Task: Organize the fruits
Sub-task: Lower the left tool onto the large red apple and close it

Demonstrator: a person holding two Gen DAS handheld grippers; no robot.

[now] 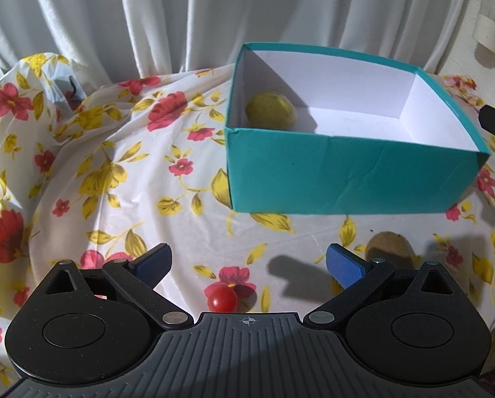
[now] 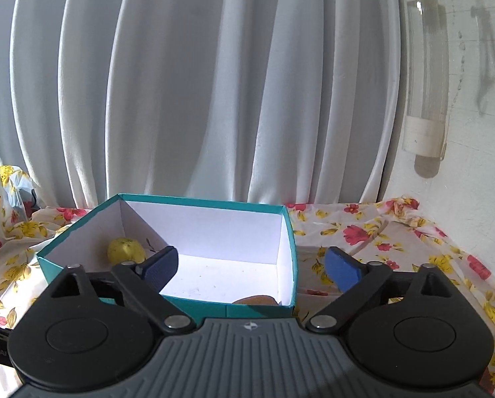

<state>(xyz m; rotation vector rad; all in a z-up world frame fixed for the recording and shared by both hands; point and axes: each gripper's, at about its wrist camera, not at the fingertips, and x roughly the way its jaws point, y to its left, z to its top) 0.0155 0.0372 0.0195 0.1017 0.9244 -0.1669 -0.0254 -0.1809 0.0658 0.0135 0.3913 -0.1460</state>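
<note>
A teal box (image 1: 347,172) with a white inside stands on the flowered cloth. A yellow-green fruit (image 1: 270,109) lies in its far left corner. A cherry tomato (image 1: 222,299) rests on the cloth low between the fingers of my left gripper (image 1: 249,258), which is open and touches nothing. A brown kiwi (image 1: 390,248) lies on the cloth behind its right finger. In the right wrist view my right gripper (image 2: 250,262) hangs open and empty over the box's (image 2: 288,232) near side. Below it a brown fruit (image 2: 255,299) lies inside against the front wall. The yellow-green fruit (image 2: 126,250) shows beside the left finger.
A white curtain (image 2: 197,83) hangs right behind the table. A clear bottle (image 2: 426,76) hangs on the wall at the right. A crumpled bag (image 1: 61,83) sits at the far left. The cloth (image 1: 181,199) is rumpled there and bare left of the box.
</note>
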